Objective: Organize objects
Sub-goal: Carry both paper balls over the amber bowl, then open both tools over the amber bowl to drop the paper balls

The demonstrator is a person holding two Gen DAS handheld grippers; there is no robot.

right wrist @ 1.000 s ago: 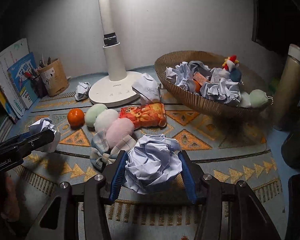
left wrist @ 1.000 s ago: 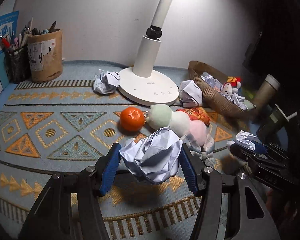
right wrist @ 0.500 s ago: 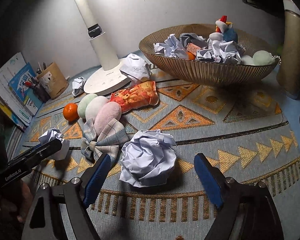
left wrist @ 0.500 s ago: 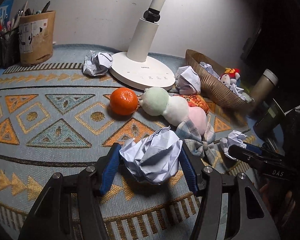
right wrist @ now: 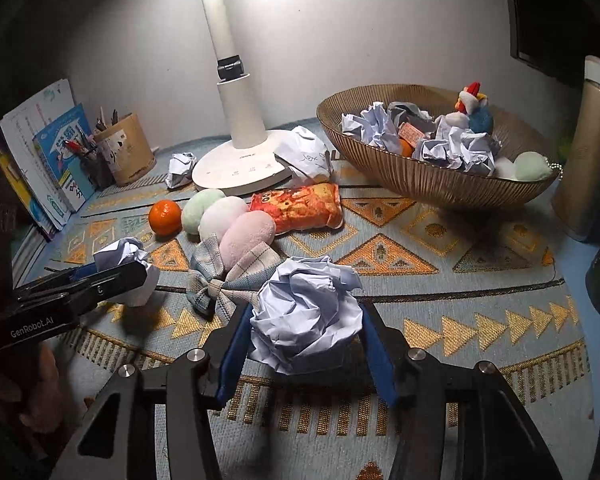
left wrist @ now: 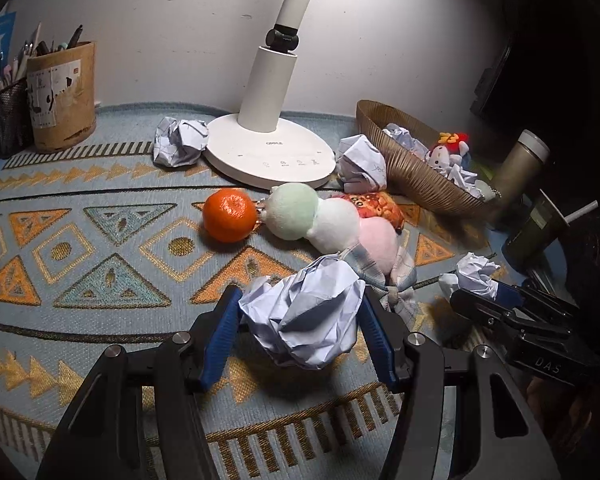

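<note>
The left gripper was clamped on a crumpled paper ball, held above the patterned mat. The right gripper was closing its jaws about a second crumpled paper wad, against which the blue pads were seen pressed, near the mat's front edge. Beyond them, a tangerine, a three-ball plush toy with a plaid bow and a snack packet were laid before the lamp base. To the far right, a ribbed bowl was filled with paper balls and small toys.
</note>
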